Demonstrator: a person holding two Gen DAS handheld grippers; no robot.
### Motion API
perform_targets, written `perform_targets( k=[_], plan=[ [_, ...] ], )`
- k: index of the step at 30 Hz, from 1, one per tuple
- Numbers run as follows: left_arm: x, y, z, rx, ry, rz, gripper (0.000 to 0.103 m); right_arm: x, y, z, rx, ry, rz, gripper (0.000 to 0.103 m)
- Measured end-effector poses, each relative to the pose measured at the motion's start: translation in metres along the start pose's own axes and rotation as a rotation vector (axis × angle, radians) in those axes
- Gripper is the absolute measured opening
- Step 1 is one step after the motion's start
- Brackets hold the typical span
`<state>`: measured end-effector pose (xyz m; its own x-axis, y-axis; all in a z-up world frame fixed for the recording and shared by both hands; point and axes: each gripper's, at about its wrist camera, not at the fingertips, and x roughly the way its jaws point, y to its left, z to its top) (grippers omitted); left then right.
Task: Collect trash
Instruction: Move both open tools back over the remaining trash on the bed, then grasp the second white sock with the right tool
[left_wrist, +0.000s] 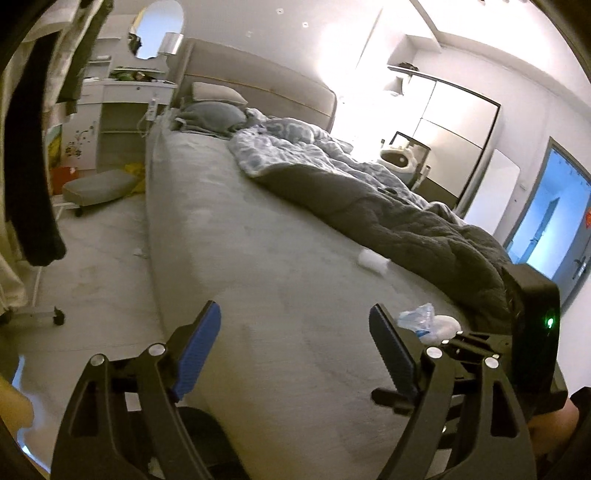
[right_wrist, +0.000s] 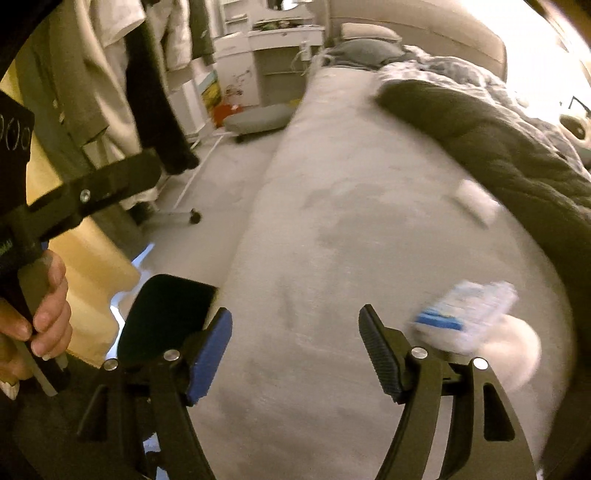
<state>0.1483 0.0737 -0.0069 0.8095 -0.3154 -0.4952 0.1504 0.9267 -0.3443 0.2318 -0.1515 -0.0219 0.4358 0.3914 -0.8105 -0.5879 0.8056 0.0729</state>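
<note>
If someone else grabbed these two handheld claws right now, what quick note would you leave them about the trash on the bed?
Left claw: open, empty, over the near end of the bed.
Right claw: open, empty, also above the bed.
Trash: a crumpled plastic wrapper with a white wad beside it, just right of both claws; another small white piece lies farther up, against the dark blanket.
Done: nothing is held; I can't tell whether anything has been collected.
Left: pick up those three pieces. No bin is in view.
</note>
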Motion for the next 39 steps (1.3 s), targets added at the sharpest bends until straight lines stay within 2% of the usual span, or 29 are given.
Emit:
perform_targets(
  k=[14, 21, 32, 37, 39],
  plan=[
    [0.040, -0.043, -0.010, 0.015, 0.057, -0.066, 0.087, -0.042, -0.068, -0.023, 0.076, -0.094, -0.099, 0.072],
    [0.051, -0.058, -0.015, 0.026, 0.078, -0.092, 0.088, -0.046, -0.091, -0.033, 0.103, -0.097, -0.151, 0.072],
    [0.066, -0.072, -0.022, 0.045, 0.116, -0.122, 0.091, -0.027, -0.110, -0.040, 0.089, -0.052, -0.229, 0.072],
    [0.074, -0.077, -0.025, 0.049, 0.139, -0.139, 0.093, -0.023, -0.114, -0.041, 0.090, -0.044, -0.230, 0.064],
    [0.077, -0.079, -0.026, 0.054, 0.148, -0.146, 0.093, -0.022, -0.117, -0.041, 0.096, -0.045, -0.224, 0.056]
  ],
)
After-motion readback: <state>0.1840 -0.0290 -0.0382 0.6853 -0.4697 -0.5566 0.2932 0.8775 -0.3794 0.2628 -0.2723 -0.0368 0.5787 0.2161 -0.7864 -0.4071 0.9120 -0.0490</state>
